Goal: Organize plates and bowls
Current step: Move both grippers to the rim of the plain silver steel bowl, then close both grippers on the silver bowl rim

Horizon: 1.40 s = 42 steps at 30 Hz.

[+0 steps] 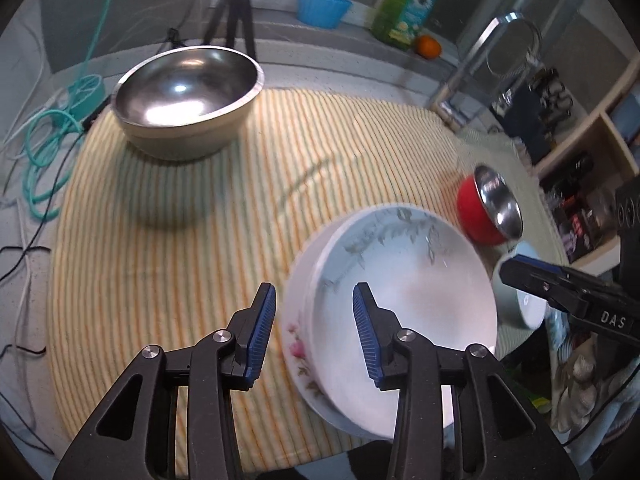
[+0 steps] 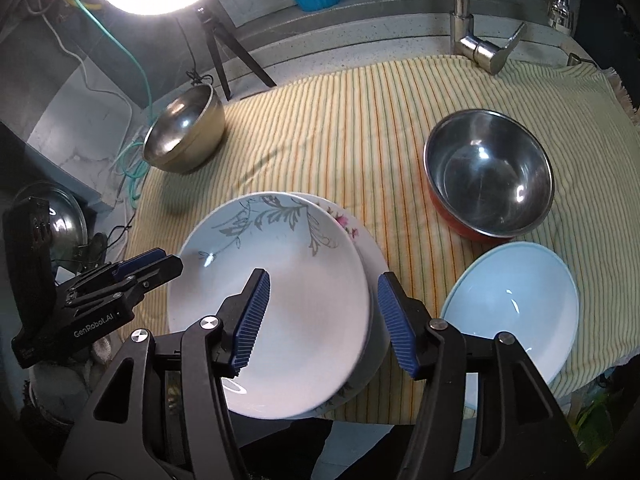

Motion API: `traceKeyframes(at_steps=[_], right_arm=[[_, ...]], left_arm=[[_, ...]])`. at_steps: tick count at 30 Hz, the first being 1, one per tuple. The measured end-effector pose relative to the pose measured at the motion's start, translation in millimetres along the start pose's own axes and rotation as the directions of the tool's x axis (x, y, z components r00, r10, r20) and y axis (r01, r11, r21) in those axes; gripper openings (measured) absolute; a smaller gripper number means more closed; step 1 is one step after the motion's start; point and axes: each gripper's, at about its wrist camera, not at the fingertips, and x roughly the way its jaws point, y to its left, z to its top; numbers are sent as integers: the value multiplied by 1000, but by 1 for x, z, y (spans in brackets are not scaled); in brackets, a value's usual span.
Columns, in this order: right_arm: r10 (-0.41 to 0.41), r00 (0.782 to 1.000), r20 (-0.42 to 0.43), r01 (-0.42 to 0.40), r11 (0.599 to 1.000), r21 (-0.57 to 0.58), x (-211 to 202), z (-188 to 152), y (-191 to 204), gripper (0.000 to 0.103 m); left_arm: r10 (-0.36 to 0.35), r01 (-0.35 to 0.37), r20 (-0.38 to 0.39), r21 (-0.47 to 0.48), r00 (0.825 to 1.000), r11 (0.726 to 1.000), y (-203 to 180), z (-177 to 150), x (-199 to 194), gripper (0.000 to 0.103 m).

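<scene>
1. Both my grippers are spread open and holding nothing. The left gripper (image 1: 314,334) hangs over the near-left rim of the plate stack, and the right gripper (image 2: 324,320) hovers above the stack's right side, jaws either side of the rim but not touching as far as I can tell.
2. The leaf-pattern plate (image 2: 276,284) sits on the rose-pattern plate (image 2: 352,228), bottom centre of the right wrist view, shifted a bit left. My guess is that's the plate pile, kept at the near edge of the striped towel (image 2: 360,120) for easy reach.
3. Bowls are still scattered: steel bowl (image 2: 184,136) upper left, red bowl (image 2: 490,174) upper right, pale blue bowl (image 2: 516,308) lower right, just beside the stack. Nesting those looks like what's left.
4. Readable text: "GenRobot.AI" on the left gripper in the right wrist view, "DAS" on the right one in the left view. The green soap bottle (image 1: 408,4) has a label that's too blurry to read.
</scene>
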Motion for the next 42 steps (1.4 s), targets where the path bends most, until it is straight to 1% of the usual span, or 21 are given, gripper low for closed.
traceKeyframes(at_steps=[5,9,12,14,17,21,23,25,31,35,42], right_arm=[[66,997,40,-66,998,-12,-11,19,17,59],[113,992,52,-112,993,-33,-12,37,35,59],[146,988,52,-143,988,-51,-6,53,51,59],[180,983,47,-178,983,-45,4,65,60,59],[203,979,36,-202,979,-35,22,80,70,59],[221,975,4,-221,975,-21,51,100,81,59],[228,973,-19,-229,973,-16,67,109,87,59],[236,971,-36,-236,972,-8,81,116,91,59],[263,962,-79,-261,965,31,115,132,99,59],[278,955,-99,-274,960,52,134,140,102,59],[257,960,-116,-254,967,38,155,152,112,47]], left_arm=[[-6,12,61,-102,998,995,37,16,-19,37],[12,7,109,-167,994,986,63,29,-32,37],[18,12,139,-212,990,977,83,41,-40,37],[17,23,156,-253,988,967,99,49,-43,37],[9,45,171,-312,985,949,123,61,-44,37],[22,37,170,-338,985,940,143,73,-38,37],[23,35,166,-338,986,940,150,79,-33,37],[38,21,168,-337,985,941,154,85,-28,37],[29,31,163,-353,986,935,164,101,-13,39],[14,46,150,-386,989,922,173,110,1,39],[12,40,125,-401,992,915,179,117,18,39]])
